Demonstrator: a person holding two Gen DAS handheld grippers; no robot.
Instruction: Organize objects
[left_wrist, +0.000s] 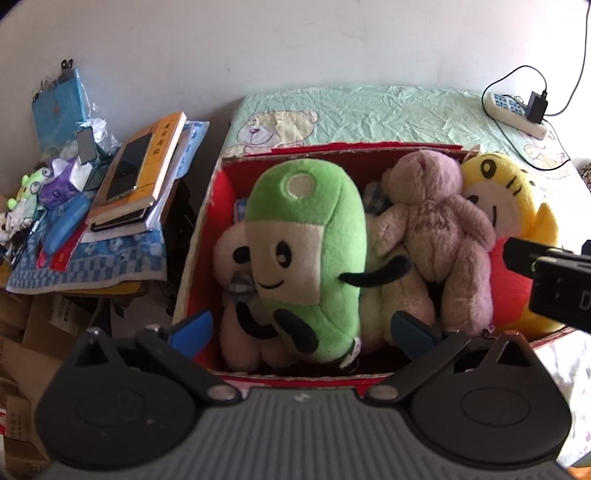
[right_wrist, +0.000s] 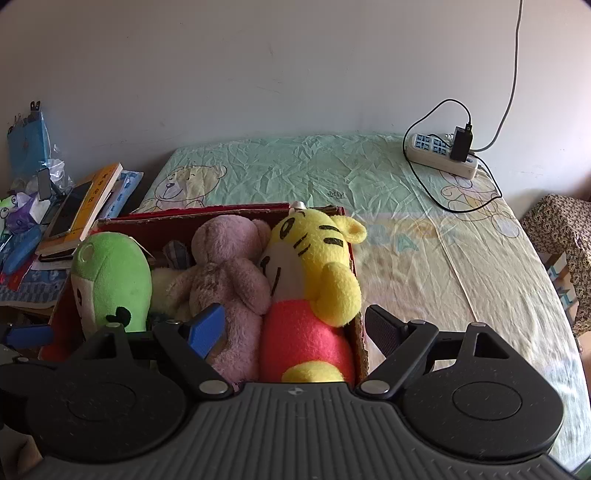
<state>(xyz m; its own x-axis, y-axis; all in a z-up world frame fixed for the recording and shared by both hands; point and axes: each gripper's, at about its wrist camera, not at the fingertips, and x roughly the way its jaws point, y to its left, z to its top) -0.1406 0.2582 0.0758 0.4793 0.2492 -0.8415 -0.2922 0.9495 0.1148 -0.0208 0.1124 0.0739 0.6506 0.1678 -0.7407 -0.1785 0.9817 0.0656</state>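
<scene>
A red cardboard box stands on the bed and is packed with plush toys. In the left wrist view a green plush lies in the middle, a pink teddy bear to its right, and a yellow tiger plush at the right end. My left gripper is open just above the green plush's lower end, holding nothing. In the right wrist view the box shows the tiger, the teddy and the green plush. My right gripper is open over the tiger, empty.
A cluttered side table at the left holds books, a phone and small items. A white power strip with a charger and cables lies at the bed's far right. The bed sheet stretches right of the box. Cardboard boxes sit on the floor.
</scene>
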